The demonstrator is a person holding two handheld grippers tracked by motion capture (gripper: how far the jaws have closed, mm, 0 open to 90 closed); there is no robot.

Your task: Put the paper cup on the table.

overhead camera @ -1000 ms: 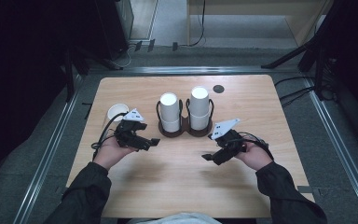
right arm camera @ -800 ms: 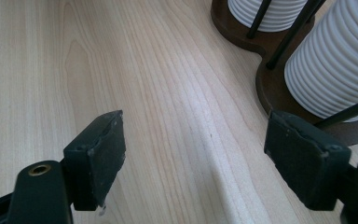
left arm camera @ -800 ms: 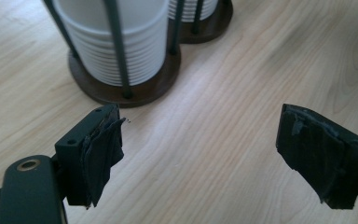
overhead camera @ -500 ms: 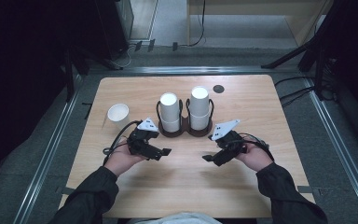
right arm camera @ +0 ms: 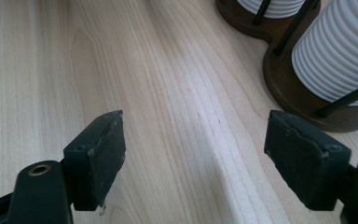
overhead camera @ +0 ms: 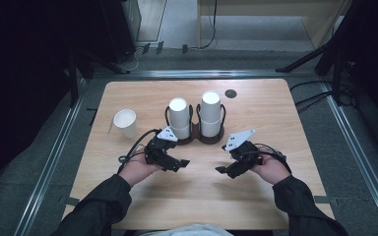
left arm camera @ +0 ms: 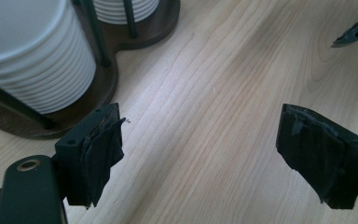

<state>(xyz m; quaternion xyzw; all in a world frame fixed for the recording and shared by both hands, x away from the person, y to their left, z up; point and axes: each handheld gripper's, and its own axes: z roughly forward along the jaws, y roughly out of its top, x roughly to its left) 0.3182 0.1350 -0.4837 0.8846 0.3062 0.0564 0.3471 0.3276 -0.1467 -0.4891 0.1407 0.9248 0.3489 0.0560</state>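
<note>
Both the left gripper (overhead camera: 177, 162) and right gripper (overhead camera: 225, 170) hovered with jaws released, empty. Approaching the white ribbed paper-cup stacks (overhead camera: 179, 118) squarely, above their dark wooden holder (overhead camera: 195, 138), seemed wisest.

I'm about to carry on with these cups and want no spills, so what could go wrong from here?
1. The left claw hangs open close to the cup holder; a sideways swing could bump the tall stack of cups and tip it.
2. The single cup stands alone near the table's left edge; it looks light, and a knock from the trailing cable might push it off.
3. The right claw points toward the left one, so the two could collide.
</note>
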